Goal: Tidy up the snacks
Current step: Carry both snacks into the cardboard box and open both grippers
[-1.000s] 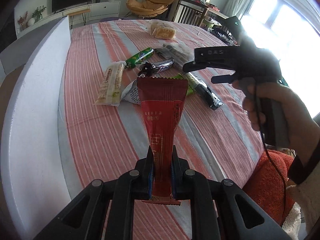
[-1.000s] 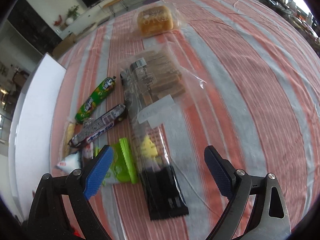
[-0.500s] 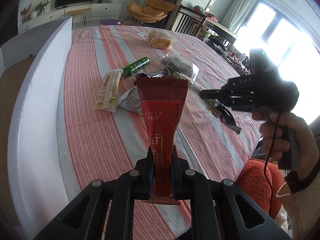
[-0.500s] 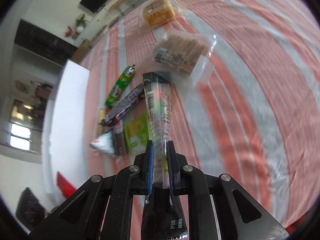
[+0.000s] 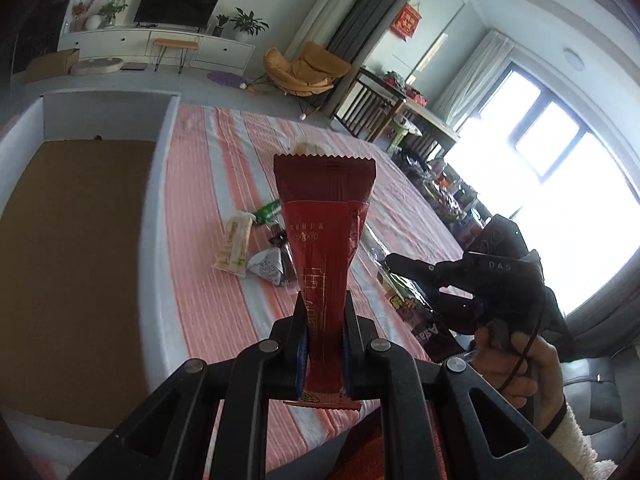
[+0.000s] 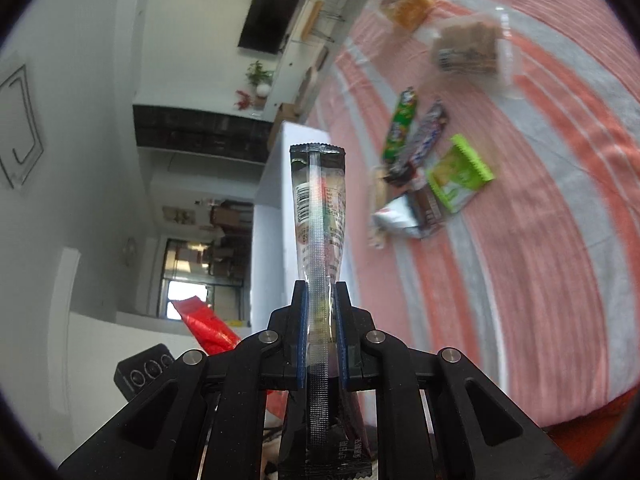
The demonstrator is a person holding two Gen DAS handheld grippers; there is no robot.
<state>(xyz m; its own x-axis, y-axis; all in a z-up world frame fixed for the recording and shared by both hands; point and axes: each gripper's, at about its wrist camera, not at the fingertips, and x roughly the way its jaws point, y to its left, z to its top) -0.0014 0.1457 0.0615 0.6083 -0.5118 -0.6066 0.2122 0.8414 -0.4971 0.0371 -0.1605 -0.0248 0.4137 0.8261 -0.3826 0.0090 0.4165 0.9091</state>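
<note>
My left gripper [image 5: 324,320] is shut on a dark red snack packet [image 5: 326,232] and holds it upright above the striped table. My right gripper [image 6: 322,312] is shut on a long clear-and-black snack packet [image 6: 320,216], lifted off the table and tilted. The right gripper also shows in the left wrist view [image 5: 408,266], low at the right, with its packet [image 5: 424,320] hanging from it. The red packet shows in the right wrist view [image 6: 204,326] at lower left.
Several snacks lie on the pink-striped tablecloth [image 5: 208,280]: a pale bar [image 5: 234,246], a green tube [image 6: 400,124], a dark bar [image 6: 424,138], a green packet [image 6: 460,174], a white packet [image 6: 396,216], a clear biscuit bag [image 6: 468,50]. A white box with a brown floor [image 5: 72,248] stands at the left.
Both grippers have risen and tilted up, so more of the room shows. The right gripper closed on the long packet a second ago and has lifted it off the table.
</note>
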